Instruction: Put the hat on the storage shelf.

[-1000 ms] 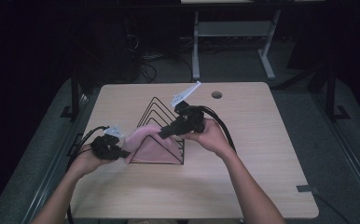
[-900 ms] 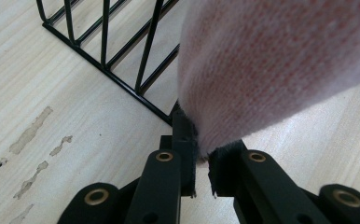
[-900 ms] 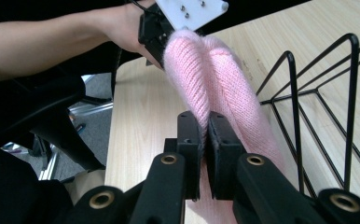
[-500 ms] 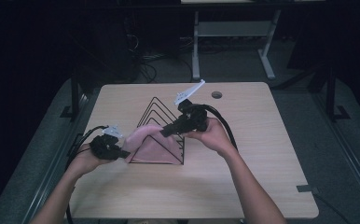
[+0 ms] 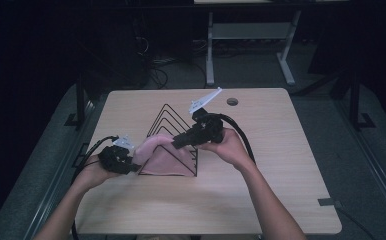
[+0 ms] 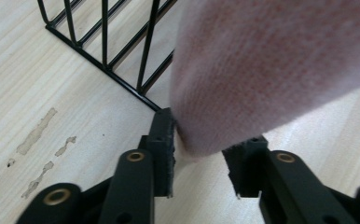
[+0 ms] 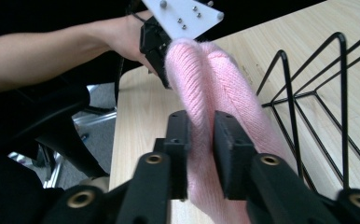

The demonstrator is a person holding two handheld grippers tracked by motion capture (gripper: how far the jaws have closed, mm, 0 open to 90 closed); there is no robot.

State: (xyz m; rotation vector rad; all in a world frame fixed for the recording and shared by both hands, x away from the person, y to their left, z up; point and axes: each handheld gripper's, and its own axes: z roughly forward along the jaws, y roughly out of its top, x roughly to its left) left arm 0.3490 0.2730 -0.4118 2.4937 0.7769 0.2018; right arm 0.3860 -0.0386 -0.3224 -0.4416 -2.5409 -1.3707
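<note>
The pink knit cloth drapes over the wire rack. Both grippers' jaws have just been opening: the left gripper stands loose around its end, the right gripper still pinches a fold. The cloth could snag on a wire or slide off.

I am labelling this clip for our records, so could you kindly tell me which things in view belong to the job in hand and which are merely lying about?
Part of the job:
- pink knitted cloth
- black wire rack
- left gripper, jaws just opening, cloth between them
- right gripper, jaws pinching the cloth

Lying about:
- wooden table
- metal stand on the floor behind
</note>
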